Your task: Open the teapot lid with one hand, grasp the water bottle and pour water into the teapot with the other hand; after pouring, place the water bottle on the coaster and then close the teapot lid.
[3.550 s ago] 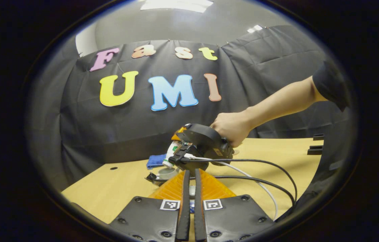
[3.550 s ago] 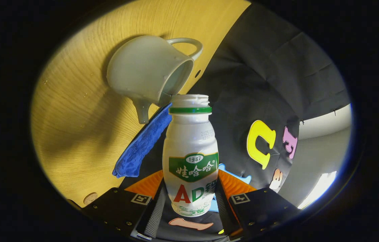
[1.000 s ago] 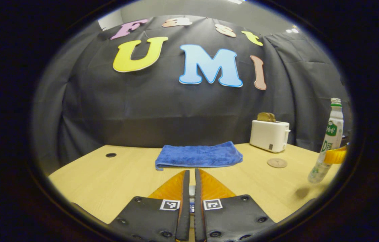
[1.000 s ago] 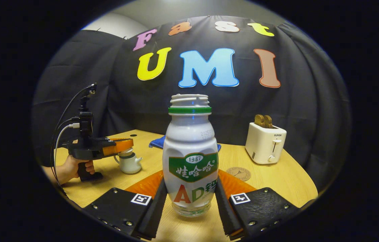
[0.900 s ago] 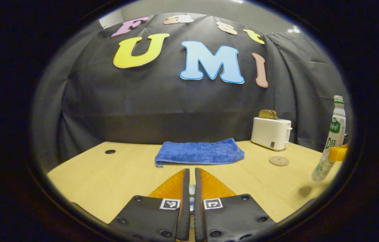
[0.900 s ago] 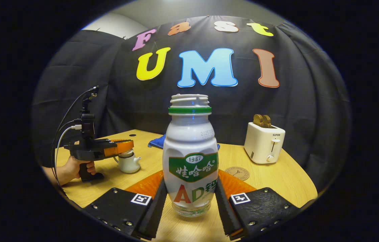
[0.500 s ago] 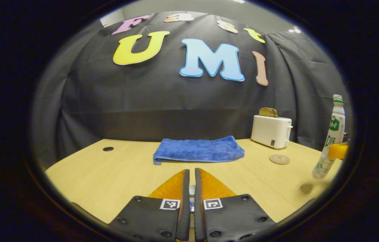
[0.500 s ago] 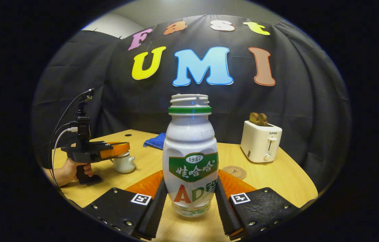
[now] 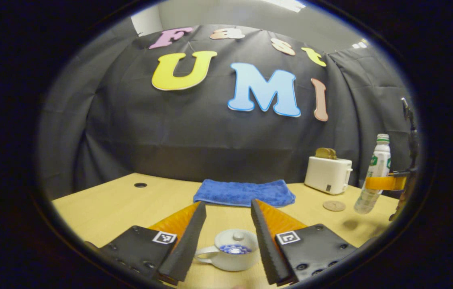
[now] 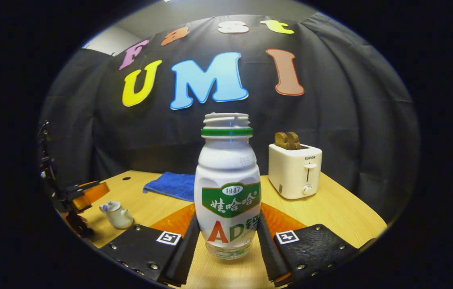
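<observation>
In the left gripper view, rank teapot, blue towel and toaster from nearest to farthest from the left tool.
1. Teapot, lid on, between the open left tool's fingers.
2. Blue towel, straight ahead, mid-table.
3. Toaster, far right by the wall.

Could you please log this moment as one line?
left gripper: open, lid on teapot | right gripper: holds water bottle | coaster: bare

Teapot point(image 9: 232, 254) w/ lid point(image 9: 236, 243): glazed ceramic look, smooth, slight gloss. Water bottle point(image 10: 228, 188): smooth plastic, opaque body, clear at base, glossy printed label. Table point(image 9: 110, 202): light wood-grain top, matt. Towel point(image 9: 244, 192): plush cloth, fuzzy nap. Toaster point(image 10: 295, 170): smooth plastic shell, satin sheen. Coaster point(image 9: 334, 205): looks like wood or cork, matt; can't tell which. Wall point(image 9: 194, 132): matt cloth, creased.
</observation>
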A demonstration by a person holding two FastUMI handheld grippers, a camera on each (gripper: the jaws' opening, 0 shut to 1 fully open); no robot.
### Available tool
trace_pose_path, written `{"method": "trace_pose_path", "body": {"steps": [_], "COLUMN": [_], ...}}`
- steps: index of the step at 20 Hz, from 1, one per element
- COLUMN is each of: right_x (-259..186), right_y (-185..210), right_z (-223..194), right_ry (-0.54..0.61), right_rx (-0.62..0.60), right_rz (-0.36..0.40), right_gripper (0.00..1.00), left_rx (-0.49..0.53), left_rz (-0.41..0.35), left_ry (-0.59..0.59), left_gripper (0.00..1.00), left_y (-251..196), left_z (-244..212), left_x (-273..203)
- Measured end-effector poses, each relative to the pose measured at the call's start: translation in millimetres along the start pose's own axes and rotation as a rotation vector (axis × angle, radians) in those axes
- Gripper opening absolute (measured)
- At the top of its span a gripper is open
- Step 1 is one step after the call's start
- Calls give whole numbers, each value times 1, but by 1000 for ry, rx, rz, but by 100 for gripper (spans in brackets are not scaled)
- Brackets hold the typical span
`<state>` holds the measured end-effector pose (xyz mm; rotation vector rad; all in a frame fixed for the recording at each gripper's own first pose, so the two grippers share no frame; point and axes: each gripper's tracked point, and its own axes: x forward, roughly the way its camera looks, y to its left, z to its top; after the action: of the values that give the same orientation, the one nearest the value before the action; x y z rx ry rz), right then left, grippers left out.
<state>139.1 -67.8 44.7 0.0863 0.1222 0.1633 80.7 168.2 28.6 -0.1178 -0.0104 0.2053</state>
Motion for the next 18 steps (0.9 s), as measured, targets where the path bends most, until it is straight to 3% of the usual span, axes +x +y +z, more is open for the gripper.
{"method": "trace_pose_path", "body": {"steps": [1,2,5,9,18], "right_x": [10,22,50,85,124], "right_y": [-5,-10,-32,-46,-59], "right_z": [1,2,8,3,-26], "right_ry": [5,10,5,-4,32], "right_rx": [22,27,1,-49,-54], "right_rz": [-12,-30,-108,-180,-224], "right_gripper": [71,71,70,71,71], "left_rx": [0,12,63,44,22], "left_rz": [16,4,-27,-62,-79], "left_ry": [-27,-58,-113,-139,-96], "left_gripper": [95,100,99,99,99], "left_y": [2,-3,-9,-14,-19], "left_z": [10,23,45,54,40], "left_x": [-12,-25,-62,-91,-87]}}
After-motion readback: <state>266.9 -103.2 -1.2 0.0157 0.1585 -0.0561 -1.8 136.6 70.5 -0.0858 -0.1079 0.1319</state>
